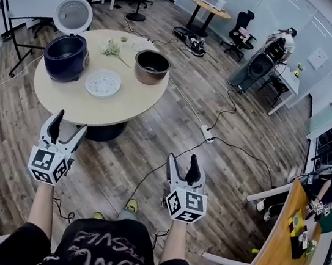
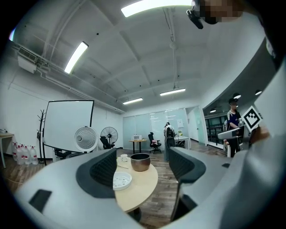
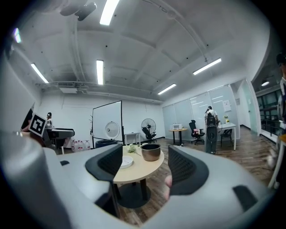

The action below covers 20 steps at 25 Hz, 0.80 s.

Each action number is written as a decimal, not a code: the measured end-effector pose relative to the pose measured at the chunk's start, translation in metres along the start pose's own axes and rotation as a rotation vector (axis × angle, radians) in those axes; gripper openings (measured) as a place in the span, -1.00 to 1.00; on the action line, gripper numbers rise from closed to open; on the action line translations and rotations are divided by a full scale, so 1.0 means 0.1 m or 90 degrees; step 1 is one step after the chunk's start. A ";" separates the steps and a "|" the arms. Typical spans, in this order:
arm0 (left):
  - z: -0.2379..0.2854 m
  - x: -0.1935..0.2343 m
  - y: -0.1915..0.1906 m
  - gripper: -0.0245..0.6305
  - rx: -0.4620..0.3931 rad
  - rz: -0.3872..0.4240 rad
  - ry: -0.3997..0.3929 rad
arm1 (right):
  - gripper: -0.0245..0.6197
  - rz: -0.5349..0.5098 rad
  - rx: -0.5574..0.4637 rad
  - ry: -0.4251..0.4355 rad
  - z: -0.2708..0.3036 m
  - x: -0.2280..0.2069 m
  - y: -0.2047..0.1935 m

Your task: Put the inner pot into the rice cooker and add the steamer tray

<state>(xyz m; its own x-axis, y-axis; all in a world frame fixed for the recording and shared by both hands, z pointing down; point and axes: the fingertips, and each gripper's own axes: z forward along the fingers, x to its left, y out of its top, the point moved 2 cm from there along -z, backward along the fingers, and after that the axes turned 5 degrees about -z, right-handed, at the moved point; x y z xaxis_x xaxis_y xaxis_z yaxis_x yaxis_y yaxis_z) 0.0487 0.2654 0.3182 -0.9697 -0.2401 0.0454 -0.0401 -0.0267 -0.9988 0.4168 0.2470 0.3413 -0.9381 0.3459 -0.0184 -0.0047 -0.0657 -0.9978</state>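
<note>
On desk (image 1: 98, 111): pot (image 1: 151, 67) set near right edge, tray (image 1: 103, 83) laid centrally, cooker (image 1: 66, 56) stood open at left edge. Short of desk, over floor (image 1: 124, 156): left tool (image 1: 70, 122), right tool (image 1: 183, 158), both held wide, empty.

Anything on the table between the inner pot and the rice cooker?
Nothing tall. The green flower sprig lies just behind the line from the bronze metal inner pot to the open dark blue rice cooker, the round white steamer tray just in front; a lifted pot should clear both.
</note>
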 end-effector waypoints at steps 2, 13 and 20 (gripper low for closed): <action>0.08 -0.03 -0.03 0.18 0.007 0.006 0.003 | 0.08 0.003 0.003 0.006 0.07 -0.05 -0.02; 0.72 -0.15 -0.17 0.18 0.023 -0.024 0.035 | 0.09 0.009 0.025 0.033 0.65 -0.62 -0.16; 1.24 -0.32 -0.11 0.18 0.017 -0.020 0.067 | 0.09 0.016 0.024 0.068 1.12 -1.03 -0.14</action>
<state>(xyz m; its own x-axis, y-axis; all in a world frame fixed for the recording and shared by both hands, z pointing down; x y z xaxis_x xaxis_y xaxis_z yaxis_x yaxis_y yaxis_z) 0.1096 0.1533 0.3296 -0.9881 -0.1352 0.0733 -0.0659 -0.0583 -0.9961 0.4746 0.1072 0.3646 -0.8959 0.4412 -0.0524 0.0042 -0.1097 -0.9940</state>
